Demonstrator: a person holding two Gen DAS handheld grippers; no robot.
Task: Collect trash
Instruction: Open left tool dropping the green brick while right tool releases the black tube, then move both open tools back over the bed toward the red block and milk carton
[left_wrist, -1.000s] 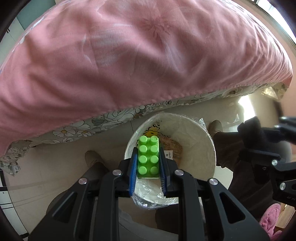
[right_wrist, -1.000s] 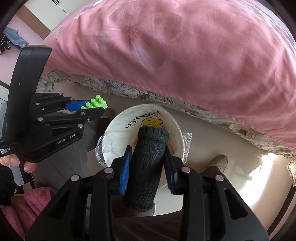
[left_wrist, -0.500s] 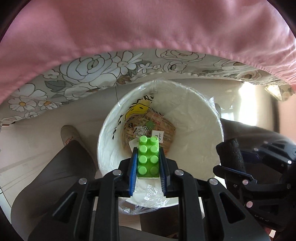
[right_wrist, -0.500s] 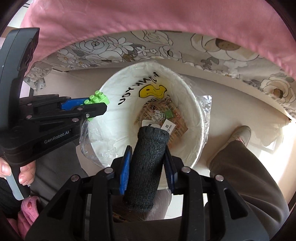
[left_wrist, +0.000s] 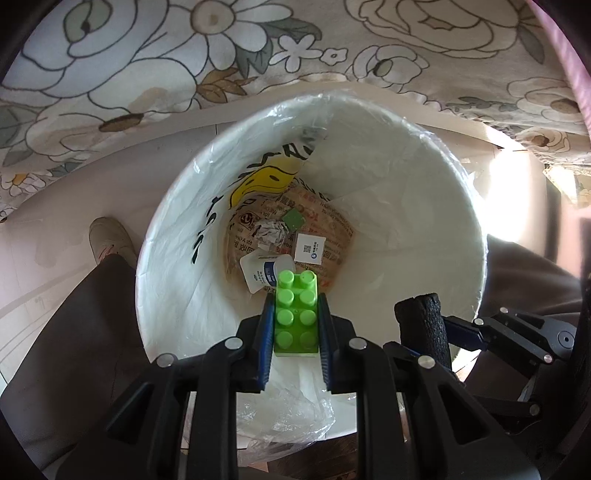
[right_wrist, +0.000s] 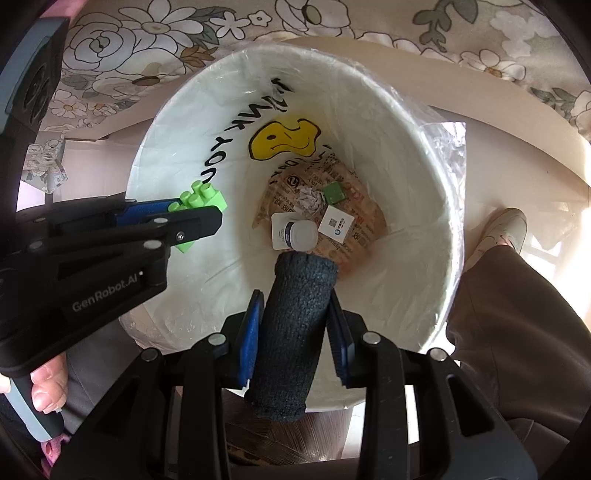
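Observation:
A white lined trash bin (left_wrist: 458, 229) (right_wrist: 432, 206) stands on the floor below both grippers. My left gripper (left_wrist: 295, 314) (right_wrist: 207, 214) is shut on a green toy brick (left_wrist: 296, 314) (right_wrist: 202, 201), held over the bin's mouth. My right gripper (right_wrist: 295, 295) (left_wrist: 436, 332) is shut on a black foam cylinder (right_wrist: 291, 332) (left_wrist: 423, 328), also above the opening. At the bin's bottom lie a brown printed wrapper (left_wrist: 332, 236) (right_wrist: 354, 221), crumpled paper (left_wrist: 271, 234), a small green square (right_wrist: 334, 192) and a white packet (right_wrist: 291, 234).
A floral bedsheet (left_wrist: 184, 55) (right_wrist: 122, 55) hangs behind the bin. The person's trouser legs and shoes (left_wrist: 109, 240) (right_wrist: 504, 229) flank it on the floor. A hand (right_wrist: 48, 387) holds the left gripper's handle. Sunlight glares at the right.
Both grippers have dropped toward the bin and tilted more steeply down; the bin now fills the views, the pink blanket has left them. Both still hold their items.

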